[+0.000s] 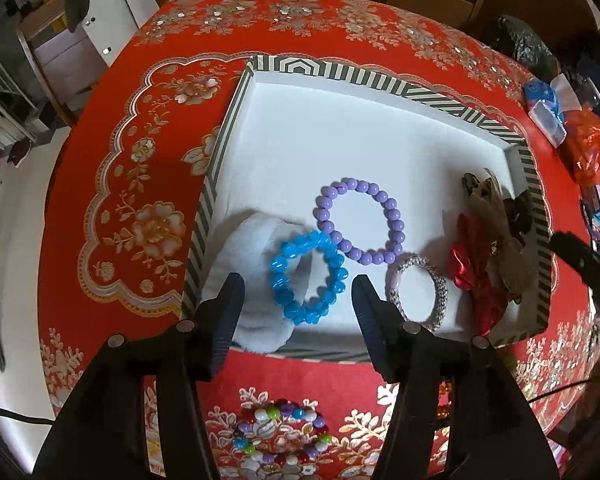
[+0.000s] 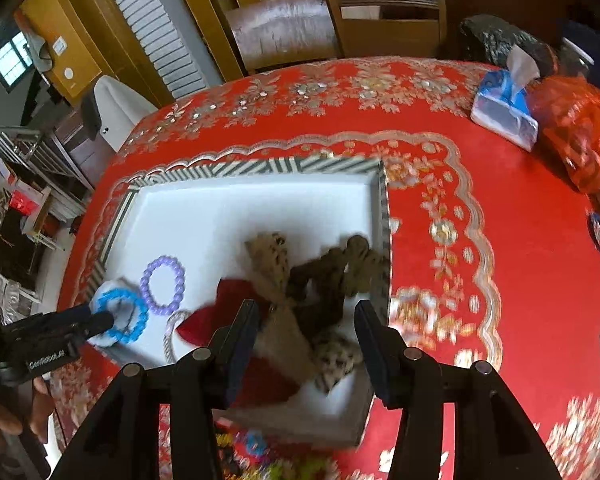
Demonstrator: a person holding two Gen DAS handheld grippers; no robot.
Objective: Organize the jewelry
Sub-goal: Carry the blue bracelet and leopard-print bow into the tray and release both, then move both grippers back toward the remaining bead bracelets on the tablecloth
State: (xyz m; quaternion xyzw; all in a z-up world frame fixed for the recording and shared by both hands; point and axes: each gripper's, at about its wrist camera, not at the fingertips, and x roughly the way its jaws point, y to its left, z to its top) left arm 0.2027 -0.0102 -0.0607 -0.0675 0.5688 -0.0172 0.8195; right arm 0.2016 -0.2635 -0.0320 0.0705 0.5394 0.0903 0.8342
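White tray (image 1: 236, 112) with a striped rim, sitting on a red flowery tabletop (image 1: 140, 184). Inside the tray, near its front edge: a blue bead bracelet (image 1: 306, 278) lying partly on a fluffy white scrunchie (image 1: 256, 272), and touching a purple bead bracelet (image 1: 358, 220) just behind it. Beside those, a silver sparkly bangle (image 1: 418, 292). Further to the tray's right side, a shiny red scrunchie (image 1: 476, 276) and spotted brown ones (image 1: 496, 216) piled against the wall (too tangled to count).

Outside the tray, just in front of it on the tabletop, a heap of mixed colour beads (image 1: 280, 432).

Left hand-held gripper (image 1: 298, 308) wide open, holding nothing, hanging over the tray's front edge with the blue bracelet between its fingers in the view. Right hand-held gripper (image 2: 306, 334) also wide open and empty, over the brown and red scrunchies at the tray's right front corner.

Far past the tray's right side, a tissue pack (image 2: 504, 108) and an orange bag (image 2: 572, 128).
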